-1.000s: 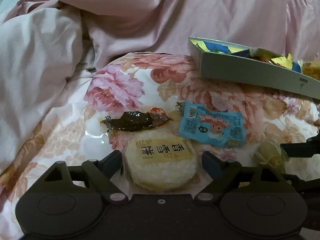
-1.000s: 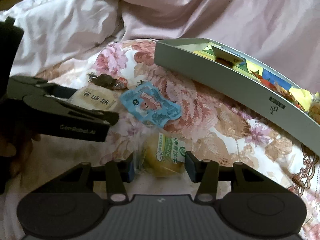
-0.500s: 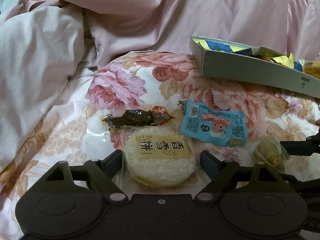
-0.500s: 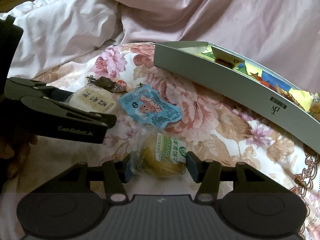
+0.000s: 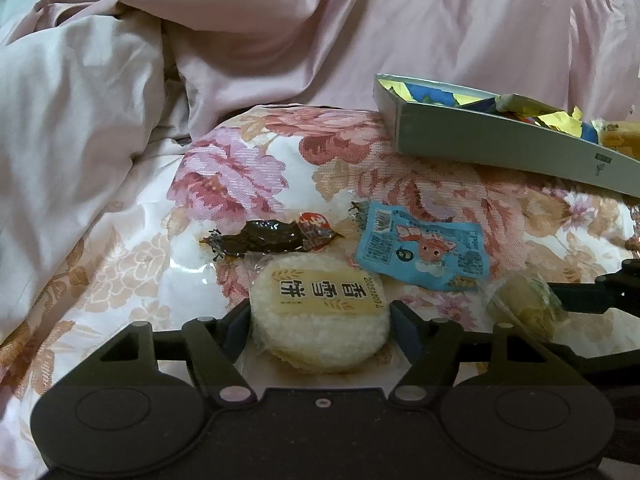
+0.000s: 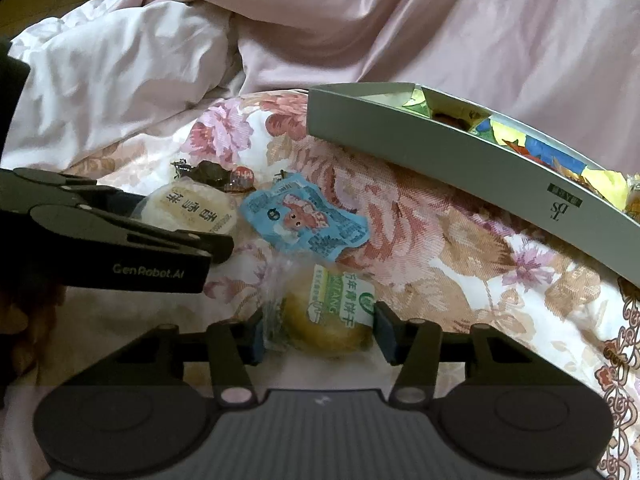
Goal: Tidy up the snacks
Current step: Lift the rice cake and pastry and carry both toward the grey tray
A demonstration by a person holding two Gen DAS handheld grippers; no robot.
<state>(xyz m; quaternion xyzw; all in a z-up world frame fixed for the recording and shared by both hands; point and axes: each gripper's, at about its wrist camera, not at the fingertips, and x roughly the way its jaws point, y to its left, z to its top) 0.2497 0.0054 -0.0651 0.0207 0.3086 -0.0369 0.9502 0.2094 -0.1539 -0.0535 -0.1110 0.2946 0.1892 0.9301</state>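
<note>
While four snacks are lying loose on the floral bedspread [image 5: 224, 176], both grippers are working.
Left gripper [image 5: 320, 322] is clamping the rice cracker [image 5: 320, 316]; right gripper [image 6: 319, 330] is clamping the yellow pastry [image 6: 324, 320].

Grey snack box [image 5: 496, 142] runs off right edge in both views; contents mostly behind its wall. Rice cracker [image 6: 188, 208] partly behind left gripper [image 6: 222, 246]. Hand [image 6: 24, 320] dark, cut off at left.

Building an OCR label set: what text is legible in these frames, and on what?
"GenRobot.AI": side of left gripper.
"香雪饼": label on round rice cracker, upside down.
"20251200"-like digits: same label, uncertain.
"TANG" partial, green: wrapped yellow pastry.
"bS"-like logo: grey box wall.
Blue packet: print too small to read.
</note>
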